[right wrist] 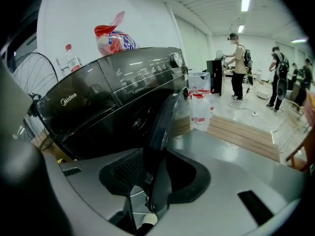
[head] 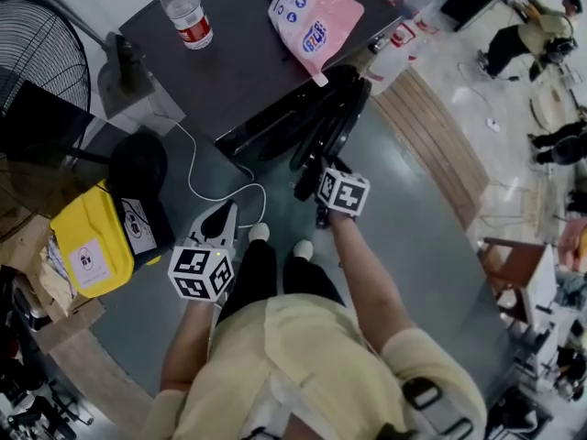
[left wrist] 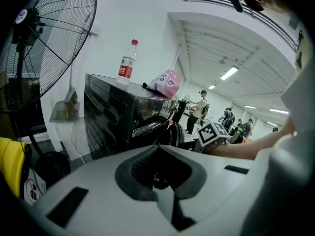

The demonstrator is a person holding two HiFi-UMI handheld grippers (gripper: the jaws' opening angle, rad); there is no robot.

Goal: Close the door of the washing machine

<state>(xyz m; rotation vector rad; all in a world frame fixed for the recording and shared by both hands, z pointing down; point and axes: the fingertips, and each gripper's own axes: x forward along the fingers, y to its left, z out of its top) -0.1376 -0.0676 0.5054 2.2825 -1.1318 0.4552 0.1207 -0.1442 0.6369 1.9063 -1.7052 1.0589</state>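
Observation:
The black washing machine (head: 240, 67) stands in front of me with its round door (head: 328, 125) swung out and ajar. My right gripper (head: 308, 183) is at the door's outer edge. In the right gripper view the door's dark rim (right wrist: 164, 117) runs down between the parted jaws of the right gripper (right wrist: 155, 167), and a strip of floor shows beside it, so the pads are not pressing on it. My left gripper (head: 220, 220) hangs low to the left over the floor, apart from the machine. In its own view the left gripper (left wrist: 157, 177) has its fingers together and nothing held.
A water bottle (head: 186, 12) and a pink bag (head: 315, 15) lie on the machine's top. A standing fan (head: 37, 53) and a yellow container (head: 92, 246) are at the left. A white cable (head: 204, 186) crosses the floor. A wooden platform (head: 440, 145) and people are at the right.

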